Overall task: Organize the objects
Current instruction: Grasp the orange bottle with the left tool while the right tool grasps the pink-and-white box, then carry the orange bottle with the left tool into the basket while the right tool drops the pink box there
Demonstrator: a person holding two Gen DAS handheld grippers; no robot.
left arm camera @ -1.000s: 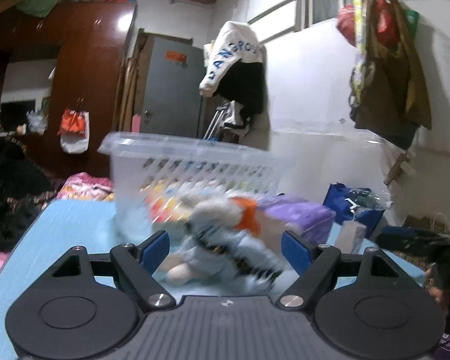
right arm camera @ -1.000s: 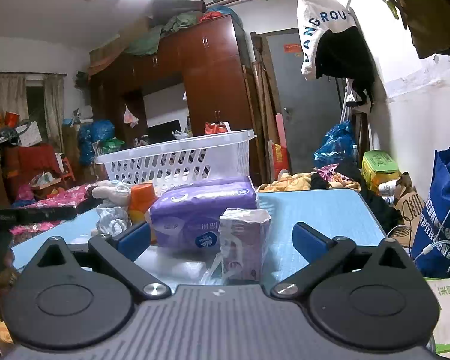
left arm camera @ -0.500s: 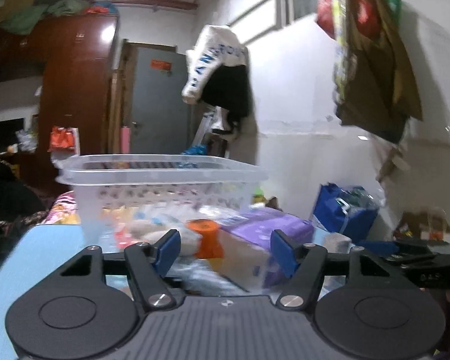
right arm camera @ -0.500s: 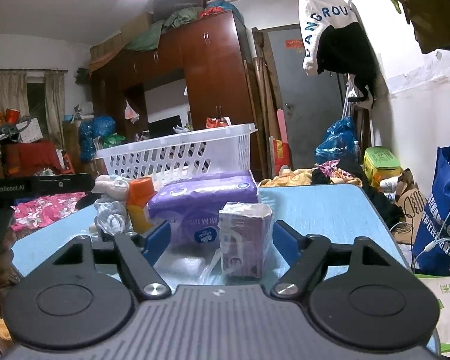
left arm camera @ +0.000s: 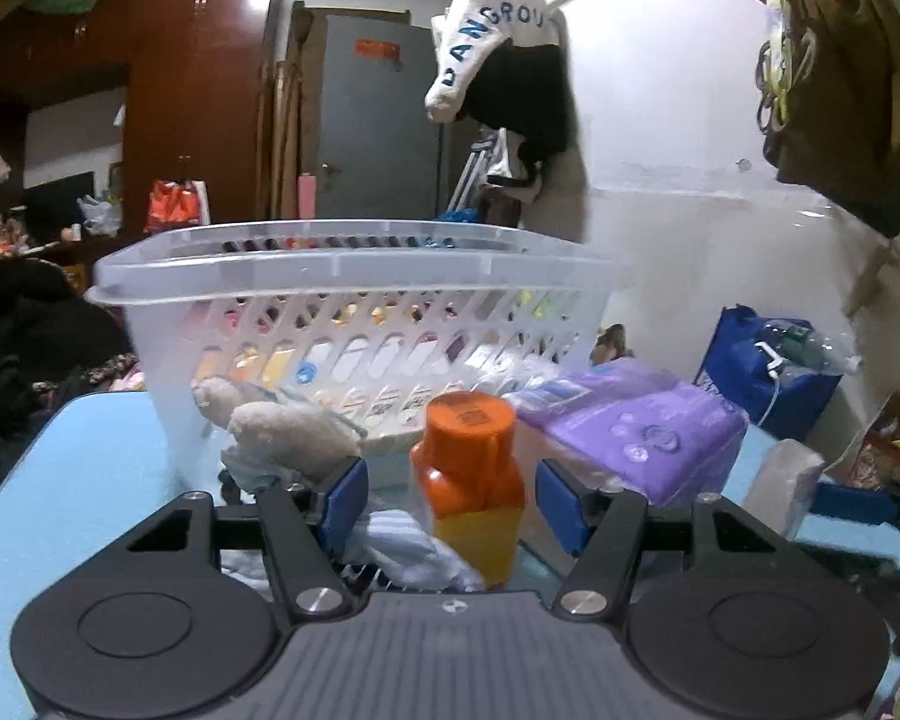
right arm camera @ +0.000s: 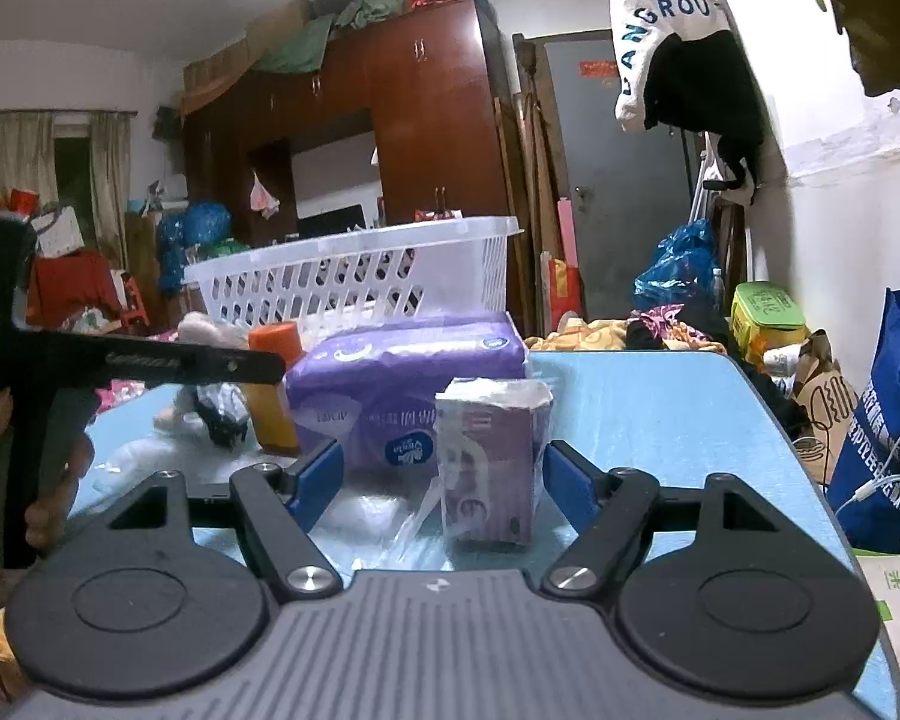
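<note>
Left wrist view: an orange-capped bottle [left arm camera: 471,483] stands upright on the blue desk [left arm camera: 84,468], between the blue fingertips of the left hand-held gripper [left arm camera: 450,501]. The jaws are spread wider than the bottle, with a gap on each side; nothing is clasped. One second earlier a plush toy filled this gap; the plush toy [left arm camera: 282,429] now lies to the left, against the clear slotted basket [left arm camera: 354,300]. A purple tissue pack [left arm camera: 636,429] sits just right of the bottle.

Right wrist view: a small purple carton [right arm camera: 489,459] stands upright between the fingertips of the right hand-held gripper [right arm camera: 441,480], jaws released and clear of the carton on both sides. The jaw gap is narrower than a second ago. The left hand-held gripper's black body crosses the left of this view, close to the bottle [right arm camera: 273,387].

Desk edges: the right edge runs near the carton, with bare blue surface beyond it toward the far corner. The left part of the desk beside the basket is bare.
</note>
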